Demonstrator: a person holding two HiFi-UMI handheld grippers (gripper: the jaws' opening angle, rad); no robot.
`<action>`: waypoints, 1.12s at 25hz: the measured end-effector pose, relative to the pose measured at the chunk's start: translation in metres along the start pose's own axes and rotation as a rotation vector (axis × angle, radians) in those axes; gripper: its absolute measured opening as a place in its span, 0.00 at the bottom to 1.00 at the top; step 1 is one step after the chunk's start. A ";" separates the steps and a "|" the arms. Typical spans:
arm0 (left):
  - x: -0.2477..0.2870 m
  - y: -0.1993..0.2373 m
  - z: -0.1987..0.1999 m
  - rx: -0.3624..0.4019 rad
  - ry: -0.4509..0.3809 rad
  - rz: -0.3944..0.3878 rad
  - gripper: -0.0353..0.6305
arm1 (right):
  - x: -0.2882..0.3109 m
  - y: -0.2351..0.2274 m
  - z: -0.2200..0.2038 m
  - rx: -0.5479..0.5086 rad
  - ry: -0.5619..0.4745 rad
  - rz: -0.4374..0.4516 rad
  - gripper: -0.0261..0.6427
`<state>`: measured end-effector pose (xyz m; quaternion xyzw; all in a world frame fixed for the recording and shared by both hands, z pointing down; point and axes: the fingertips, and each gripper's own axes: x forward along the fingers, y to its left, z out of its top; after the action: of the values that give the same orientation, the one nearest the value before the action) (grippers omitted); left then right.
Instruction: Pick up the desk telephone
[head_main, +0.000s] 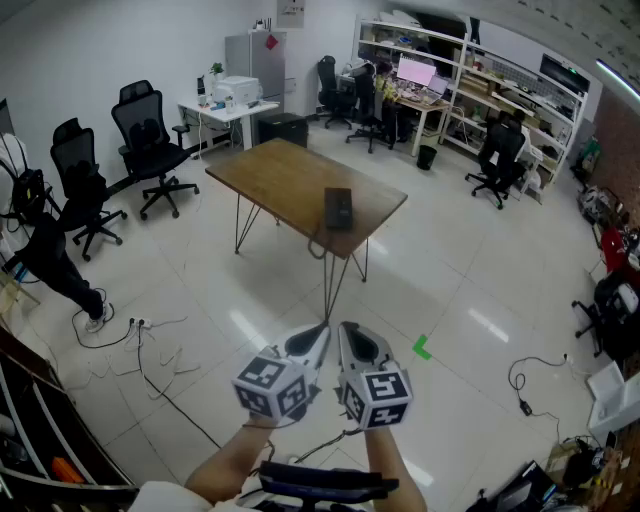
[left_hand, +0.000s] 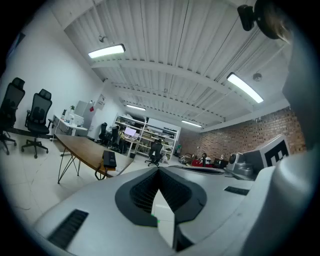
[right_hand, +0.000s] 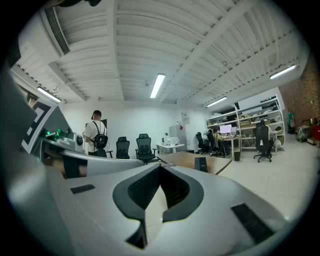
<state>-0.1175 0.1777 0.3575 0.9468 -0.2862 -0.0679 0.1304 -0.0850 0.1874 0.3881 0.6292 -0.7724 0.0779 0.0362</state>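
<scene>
A black desk telephone (head_main: 339, 208) lies near the front corner of a wooden table (head_main: 280, 175), well ahead of me across the floor. Seen from the left gripper view, the phone (left_hand: 109, 159) rests on the table edge at left; from the right gripper view it (right_hand: 200, 164) shows small beyond the jaws. My left gripper (head_main: 322, 331) and right gripper (head_main: 345, 329) are held side by side low in the head view, both shut and empty, far short of the table. Both point roughly level toward the table.
Black office chairs (head_main: 150, 145) stand left of the table. Cables (head_main: 150, 360) trail over the tiled floor at left, and another cable (head_main: 520, 385) at right. A green tape mark (head_main: 422, 347) is on the floor. Shelves and desks (head_main: 470, 90) line the back. A person with a backpack (right_hand: 96, 135) stands at left.
</scene>
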 end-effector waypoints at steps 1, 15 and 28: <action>0.001 0.003 0.000 0.000 0.001 -0.003 0.06 | 0.003 0.000 0.000 0.000 -0.003 -0.002 0.05; 0.045 0.013 -0.014 -0.010 0.023 -0.016 0.06 | 0.022 -0.037 -0.007 0.009 -0.001 -0.013 0.05; 0.137 0.063 0.000 0.016 -0.005 0.081 0.06 | 0.107 -0.103 0.019 -0.022 -0.014 0.084 0.05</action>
<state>-0.0366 0.0506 0.3683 0.9353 -0.3251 -0.0625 0.1246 -0.0051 0.0607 0.3934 0.5964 -0.7992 0.0665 0.0343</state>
